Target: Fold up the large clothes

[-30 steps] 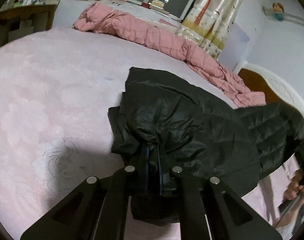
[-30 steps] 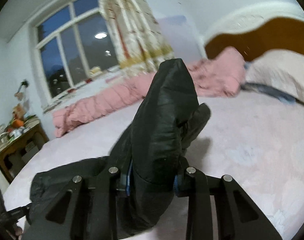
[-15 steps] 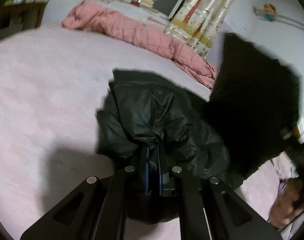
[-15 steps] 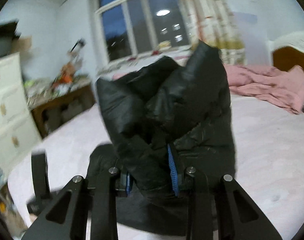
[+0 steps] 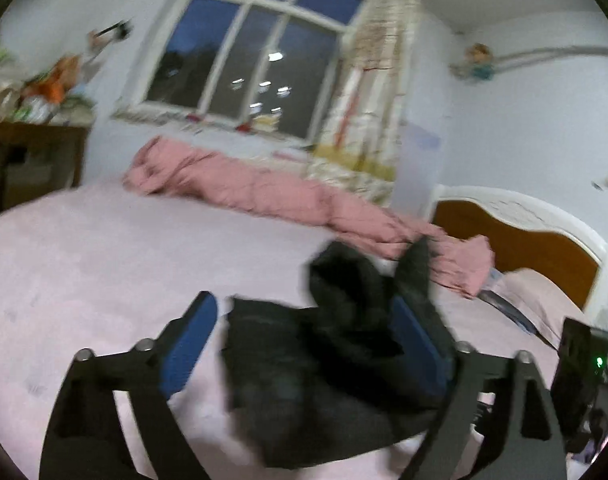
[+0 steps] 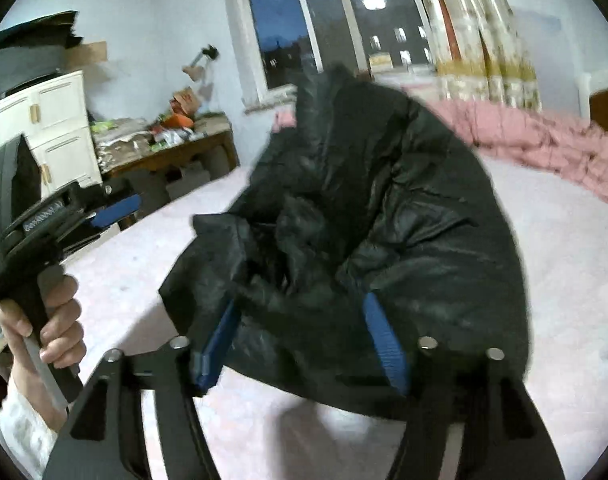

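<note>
A black puffer jacket (image 5: 328, 364) lies bunched on the pale pink bed (image 5: 104, 264). My left gripper (image 5: 304, 336) is open, its blue pads spread wide, with the jacket lying between and beyond them. In the right wrist view the jacket (image 6: 364, 216) stands heaped up between the blue pads of my right gripper (image 6: 304, 336), which is also open; the fabric rests loosely between the jaws. The left gripper (image 6: 116, 208), held in a hand, shows at the left of the right wrist view.
A pink quilt (image 5: 264, 192) lies along the far side of the bed under the window. A wooden headboard (image 5: 516, 248) and pillow are at the right. A cluttered wooden desk (image 6: 164, 152) and white cabinet (image 6: 52, 128) stand beside the bed.
Both grippers were shut on the jacket and have opened, letting it go. The right one swung its part over onto the heap. The left gripper tilted up toward the window.
</note>
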Tool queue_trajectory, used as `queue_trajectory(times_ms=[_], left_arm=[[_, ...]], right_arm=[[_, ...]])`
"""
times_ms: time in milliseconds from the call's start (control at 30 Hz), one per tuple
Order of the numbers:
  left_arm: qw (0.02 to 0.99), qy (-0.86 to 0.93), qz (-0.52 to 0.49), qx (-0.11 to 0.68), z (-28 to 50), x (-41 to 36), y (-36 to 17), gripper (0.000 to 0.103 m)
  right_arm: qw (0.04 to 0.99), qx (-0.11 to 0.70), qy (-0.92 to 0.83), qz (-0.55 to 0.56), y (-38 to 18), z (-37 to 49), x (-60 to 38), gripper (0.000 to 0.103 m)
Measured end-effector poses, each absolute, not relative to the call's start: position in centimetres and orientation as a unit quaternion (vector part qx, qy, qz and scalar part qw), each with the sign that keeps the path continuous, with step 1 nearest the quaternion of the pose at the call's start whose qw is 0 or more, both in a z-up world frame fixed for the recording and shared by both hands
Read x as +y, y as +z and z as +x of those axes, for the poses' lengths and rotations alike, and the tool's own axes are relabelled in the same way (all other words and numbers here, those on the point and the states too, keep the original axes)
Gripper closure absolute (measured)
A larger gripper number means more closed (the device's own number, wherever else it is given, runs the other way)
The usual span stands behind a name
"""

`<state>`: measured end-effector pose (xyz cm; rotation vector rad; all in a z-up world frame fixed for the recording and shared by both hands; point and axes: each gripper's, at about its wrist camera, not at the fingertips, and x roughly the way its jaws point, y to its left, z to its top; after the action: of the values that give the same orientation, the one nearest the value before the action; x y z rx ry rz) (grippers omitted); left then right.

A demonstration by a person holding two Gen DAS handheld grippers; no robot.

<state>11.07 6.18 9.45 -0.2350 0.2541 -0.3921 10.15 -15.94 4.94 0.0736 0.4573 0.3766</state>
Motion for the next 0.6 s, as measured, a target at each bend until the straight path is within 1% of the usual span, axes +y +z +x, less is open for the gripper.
queue_trajectory(times_ms=[67, 133, 167, 200, 233, 267, 300, 400, 433, 467, 533, 567, 600], left_arm=[[0.966, -0.202, -0.094, 0.133, 11.2, 4.2, 10.4, 0.000], [0.972, -0.166, -0.060, 0.154, 12.0, 1.7, 10.9, 0.000], [0.972, -0.165, -0.050, 0.157, 12.5, 0.7, 11.0, 0.000], [0.971, -0.171, -0.044, 0.162, 13.1, -0.1, 11.0, 0.000], [0.969, -0.173, -0.042, 0.174, 13.9, -0.8, 11.0, 0.000], [0.965, -0.178, -0.044, 0.186, 14.6, -1.5, 10.9, 0.000], [0.958, -0.192, -0.053, 0.204, 15.8, -2.1, 10.9, 0.000], [0.938, -0.221, -0.072, 0.258, 19.3, -3.8, 10.3, 0.000], [0.929, -0.228, -0.074, 0.282, 20.6, -4.5, 9.9, 0.000], [0.919, -0.241, -0.080, 0.301, 21.5, -4.9, 9.4, 0.000], [0.905, -0.254, -0.083, 0.331, 22.9, -6.1, 8.6, 0.000], [0.904, -0.250, -0.079, 0.337, 23.1, -6.6, 8.4, 0.003], [0.907, -0.242, -0.068, 0.337, 23.2, -7.2, 8.1, 0.009]], right_arm=[[0.963, 0.204, 0.175, 0.036, 5.6, 8.8, -17.3, 0.036], [0.970, 0.173, 0.156, 0.067, 6.3, 7.3, -19.7, 0.034], [0.976, 0.143, 0.128, 0.105, 6.8, 6.7, -21.7, 0.027], [0.978, 0.122, 0.099, 0.136, 7.0, 6.4, -23.5, 0.021], [0.978, 0.106, 0.061, 0.168, 7.1, 6.3, -25.5, 0.018], [0.977, 0.105, 0.029, 0.184, 7.1, 6.6, -26.7, 0.018], [0.975, 0.121, -0.005, 0.185, 6.9, 7.5, -28.0, 0.018], [0.970, 0.173, -0.026, 0.170, 5.3, 10.5, -30.4, 0.020], [0.966, 0.195, -0.028, 0.167, 4.5, 11.4, -30.8, 0.022], [0.959, 0.227, -0.017, 0.169, 3.5, 12.6, -31.2, 0.028], [0.947, 0.266, 0.007, 0.179, 2.3, 14.2, -31.0, 0.032], [0.939, 0.292, 0.031, 0.181, 1.6, 15.1, -30.6, 0.037], [0.935, 0.302, 0.045, 0.182, 1.2, 15.3, -30.5, 0.039]])
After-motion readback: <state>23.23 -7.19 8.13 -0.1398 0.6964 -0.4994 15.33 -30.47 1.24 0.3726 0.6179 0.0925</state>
